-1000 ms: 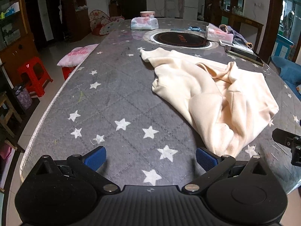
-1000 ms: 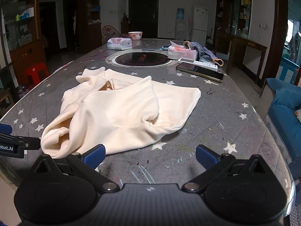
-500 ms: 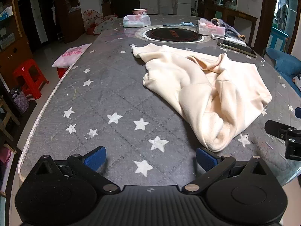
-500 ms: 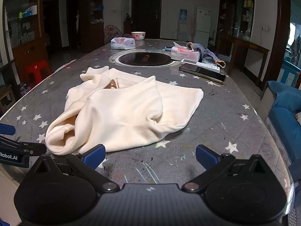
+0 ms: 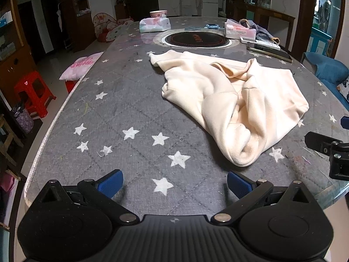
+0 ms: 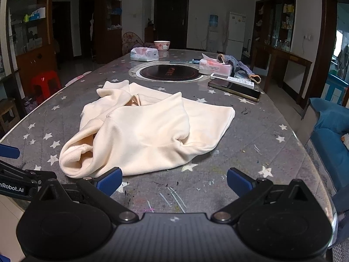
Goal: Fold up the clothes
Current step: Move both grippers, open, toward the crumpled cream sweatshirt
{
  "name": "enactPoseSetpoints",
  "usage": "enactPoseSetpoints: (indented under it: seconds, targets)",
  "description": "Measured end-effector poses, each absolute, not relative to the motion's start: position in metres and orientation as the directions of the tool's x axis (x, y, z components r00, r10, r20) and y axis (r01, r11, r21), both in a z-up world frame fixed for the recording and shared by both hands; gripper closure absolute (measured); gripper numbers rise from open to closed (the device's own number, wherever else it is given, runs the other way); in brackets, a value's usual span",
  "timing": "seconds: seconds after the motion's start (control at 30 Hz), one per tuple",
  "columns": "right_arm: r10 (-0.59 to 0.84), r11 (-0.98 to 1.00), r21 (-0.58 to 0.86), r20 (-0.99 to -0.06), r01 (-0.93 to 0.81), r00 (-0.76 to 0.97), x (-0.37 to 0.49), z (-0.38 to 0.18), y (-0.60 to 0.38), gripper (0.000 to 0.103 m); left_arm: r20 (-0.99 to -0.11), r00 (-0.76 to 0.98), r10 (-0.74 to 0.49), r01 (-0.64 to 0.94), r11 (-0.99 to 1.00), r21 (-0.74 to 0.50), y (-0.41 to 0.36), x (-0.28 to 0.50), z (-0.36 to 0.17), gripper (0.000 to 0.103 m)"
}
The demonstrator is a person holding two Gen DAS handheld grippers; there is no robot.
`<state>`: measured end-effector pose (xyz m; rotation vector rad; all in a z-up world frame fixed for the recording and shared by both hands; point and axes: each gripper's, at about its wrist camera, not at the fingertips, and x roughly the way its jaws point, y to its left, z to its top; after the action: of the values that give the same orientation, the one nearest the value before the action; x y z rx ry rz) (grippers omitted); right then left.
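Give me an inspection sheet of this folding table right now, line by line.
Surface: table under a grey star-print cover, with scuffs and marks near the front edge.
Job's things: cream garment lies crumpled and unfolded.
Clutter: phone, remote, two tissue packs, bowl, inset cooktop.
Grippers: left gripper and right gripper both open, holding nothing.
Cables: nothing seen.
Surroundings: red stool, fridge, blue seat.

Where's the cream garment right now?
The crumpled cream fleece garment lies mid-table on the grey star-print cover, nearer than the round black hotplate.
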<state>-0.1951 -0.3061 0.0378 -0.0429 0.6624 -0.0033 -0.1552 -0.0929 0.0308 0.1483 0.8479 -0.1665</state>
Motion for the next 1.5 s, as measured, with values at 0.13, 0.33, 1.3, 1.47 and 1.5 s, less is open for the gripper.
enactPoseSetpoints:
  seconds: [0.13,0.33,1.3,1.47,1.5]
  targets:
    - [-0.016,0.999,-0.041,-0.613,-0.012,0.790,-0.196,0.039,-0.306,0.000,-0.756,0.648,-0.087,0.208,0.976,0.067,-0.094,-0.155,0.030,0.000]
    - [-0.011,0.999,-0.041,-0.615,-0.017,0.788,-0.194,0.038,-0.304,0.000,-0.763,0.642,-0.083,0.212,0.975,0.072,-0.095,-0.153,0.028,0.000]
    - [0.064,0.994,-0.030,-0.637,-0.108,0.768,-0.153,0.042,-0.300,0.000,-0.720,0.690,-0.067,0.189,0.978,0.090,-0.080,-0.111,0.057,0.000]
    - [0.076,0.993,-0.022,-0.639,-0.117,0.766,-0.135,0.046,-0.303,0.000,-0.711,0.699,-0.076,0.199,0.976,0.091,-0.086,-0.089,0.064,0.000]
    - [0.078,0.993,-0.020,-0.639,-0.118,0.766,-0.131,0.046,-0.304,0.000,-0.709,0.700,-0.078,0.202,0.975,0.093,-0.088,-0.085,0.065,0.000]
